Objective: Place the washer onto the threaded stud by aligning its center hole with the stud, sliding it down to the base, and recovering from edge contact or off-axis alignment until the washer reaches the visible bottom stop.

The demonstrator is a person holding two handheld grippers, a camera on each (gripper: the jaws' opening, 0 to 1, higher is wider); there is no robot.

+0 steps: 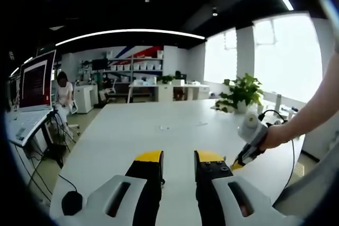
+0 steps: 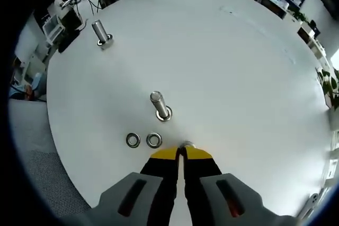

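White table, two studs, office shelves

- Left tool: its 2 jaws stand apart, holding nothing.
- Right tool: jaws pressed together on a washer, gripped by a hand.

A silver washer is sitting pinched at the closed yellow tips of the right gripper, just short of an upright threaded stud. Two more washers are lying flat side by side nearby, while a second stud is standing well apart.
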